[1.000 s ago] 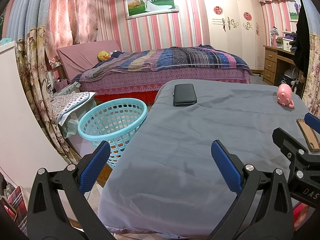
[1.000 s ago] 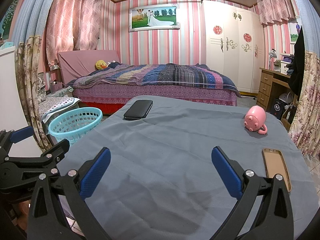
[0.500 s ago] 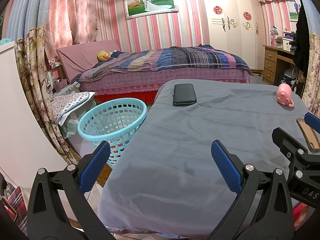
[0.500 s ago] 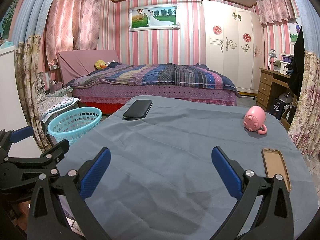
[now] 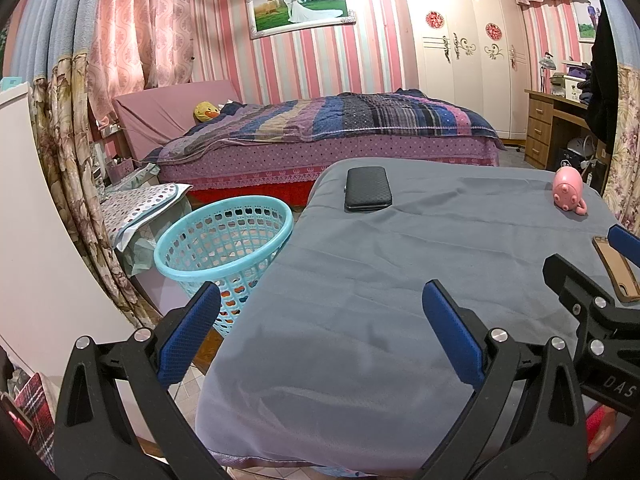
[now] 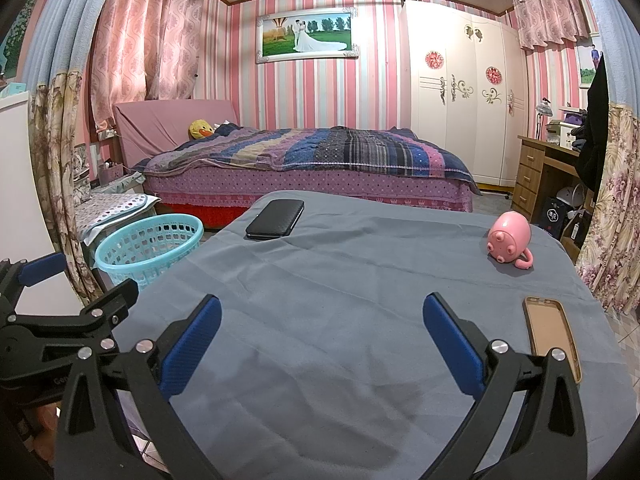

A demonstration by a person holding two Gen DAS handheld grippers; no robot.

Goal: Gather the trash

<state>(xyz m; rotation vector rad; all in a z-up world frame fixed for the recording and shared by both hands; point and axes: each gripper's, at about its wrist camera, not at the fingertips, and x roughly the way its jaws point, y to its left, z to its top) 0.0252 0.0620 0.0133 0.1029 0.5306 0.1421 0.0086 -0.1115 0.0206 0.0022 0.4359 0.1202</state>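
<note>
The grey cloth (image 6: 320,320) shows no trash, nothing shifted in the last second; left gripper (image 5: 320,340) and right gripper (image 6: 320,340) hang released, empty; the basket (image 5: 224,236) perhaps holds scraps.

One grey cloth-covered table (image 6: 360,340). One turquoise perforated plastic basket (image 5: 224,240). One black textured wallet (image 6: 275,219). One pink round pig-shaped mug (image 6: 509,240). One tan rectangular phone case (image 6: 552,336). Two black grippers with blue pads.
</note>
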